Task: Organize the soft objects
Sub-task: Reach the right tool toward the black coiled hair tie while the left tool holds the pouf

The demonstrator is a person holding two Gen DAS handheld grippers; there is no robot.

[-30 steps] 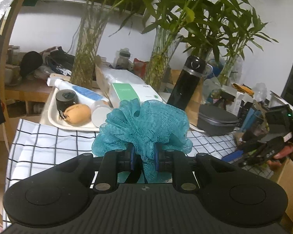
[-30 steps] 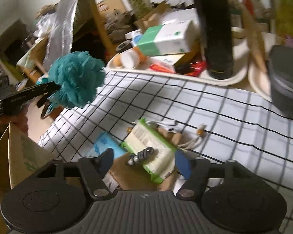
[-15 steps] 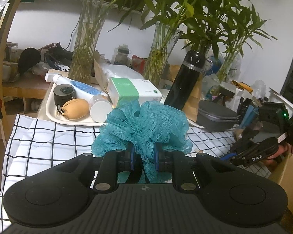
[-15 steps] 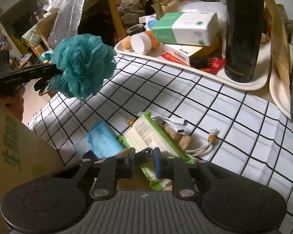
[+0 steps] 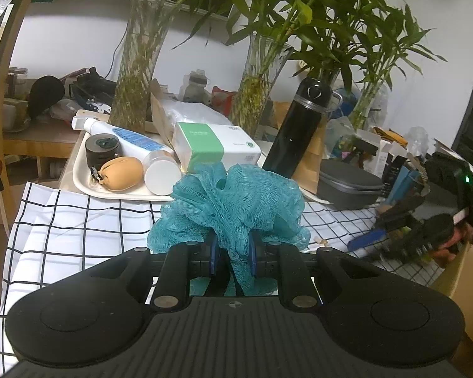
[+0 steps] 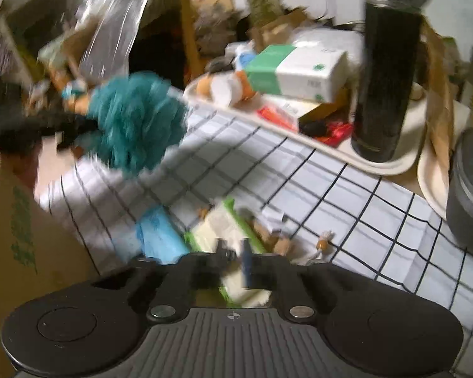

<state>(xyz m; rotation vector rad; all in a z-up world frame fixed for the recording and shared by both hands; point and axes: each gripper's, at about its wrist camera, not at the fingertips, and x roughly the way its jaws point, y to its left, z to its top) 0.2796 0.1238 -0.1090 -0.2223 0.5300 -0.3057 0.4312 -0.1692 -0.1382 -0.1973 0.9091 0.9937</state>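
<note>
The left gripper (image 5: 231,256) is clamped on a teal mesh bath sponge (image 5: 233,208); the blue pads (image 5: 213,256) pinch the lower, gathered part of the sponge, and the puffed body spreads above and ahead of the fingers; the sponge is held in the air above the checked tablecloth (image 5: 78,230), clear of the cloth. Behind the sponge a white tray (image 5: 82,182) carries a dark round jar (image 5: 102,152), a tan pouch (image 5: 121,173), a white tube with blue print (image 5: 132,140) and a green-and-white box (image 5: 214,148); a black flask (image 5: 299,129) stands upright to the right of the box; a grey case (image 5: 350,186) lies further right; glass vases of bamboo (image 5: 135,72) stand at the back.

The right wrist view is blurred. The right gripper (image 6: 233,263) has just been opening; its jaws stand partly apart, low over a green-and-white packet (image 6: 224,230) on the cloth; whether the pads touch the packet cannot be told; a small dark metal part sits beside the left finger, and its contact cannot be judged. A blue packet (image 6: 157,236) lies just left of the green one; a small cork-coloured item with a cord and bead (image 6: 323,245) lies to its right. A cardboard box (image 6: 19,245) stands at the left edge. In the left wrist view the right gripper (image 5: 391,230) appears at the far right, held by a hand (image 5: 457,239).
</note>
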